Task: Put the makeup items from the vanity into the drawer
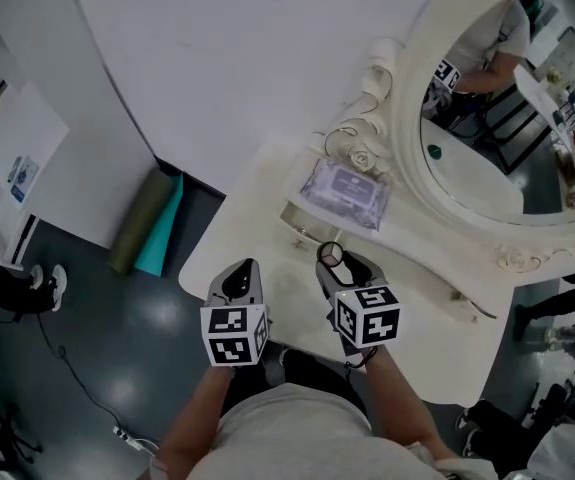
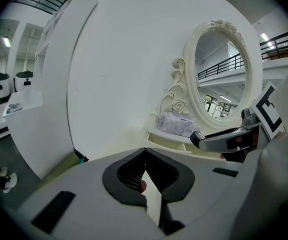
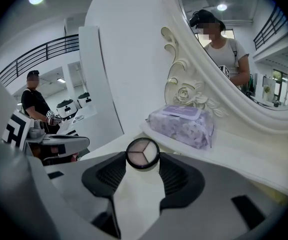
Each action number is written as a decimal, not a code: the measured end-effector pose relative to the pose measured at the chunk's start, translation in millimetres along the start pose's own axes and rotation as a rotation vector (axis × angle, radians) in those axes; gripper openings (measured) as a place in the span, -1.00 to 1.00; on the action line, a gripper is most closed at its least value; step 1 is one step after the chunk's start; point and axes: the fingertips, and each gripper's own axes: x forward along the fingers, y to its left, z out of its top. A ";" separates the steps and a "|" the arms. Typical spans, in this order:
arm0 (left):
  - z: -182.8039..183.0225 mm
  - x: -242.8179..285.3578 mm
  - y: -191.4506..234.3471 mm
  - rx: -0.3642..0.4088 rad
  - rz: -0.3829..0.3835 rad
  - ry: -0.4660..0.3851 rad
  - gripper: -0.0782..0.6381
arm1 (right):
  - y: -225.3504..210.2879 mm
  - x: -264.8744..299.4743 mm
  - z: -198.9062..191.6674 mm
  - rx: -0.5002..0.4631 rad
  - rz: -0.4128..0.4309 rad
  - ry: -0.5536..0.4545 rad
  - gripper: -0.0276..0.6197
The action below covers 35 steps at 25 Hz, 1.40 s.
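Clamping a round compact (image 3: 142,152) in my right claw (image 3: 142,157), left claw (image 2: 145,152) pressed together, I face a wipes pack (image 3: 182,125) mid-frame under the mirror (image 3: 234,59).

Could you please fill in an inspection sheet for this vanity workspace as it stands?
Surface: white vanity top, shelf at back.
Job's things: round black-rimmed three-shade compact, held at the right gripper's jaw tips.
Clutter: lilac pack of wipes on the shelf under the oval mirror.
Grippers: left gripper shut, empty; right gripper shut on the compact.
Cables: black cable on the floor.
Surroundings: olive and teal rolls against the wall.
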 end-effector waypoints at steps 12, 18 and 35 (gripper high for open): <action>-13.0 26.6 10.0 -0.024 0.015 0.071 -0.77 | -15.7 38.1 1.7 0.037 0.014 0.048 -0.23; -18.3 41.2 9.3 -0.032 0.007 0.096 -0.77 | -20.4 52.9 -2.1 0.056 0.025 0.071 -0.23; -23.1 45.9 23.8 -0.039 0.017 0.121 -0.77 | -26.9 62.0 -5.1 0.107 -0.007 0.066 -0.22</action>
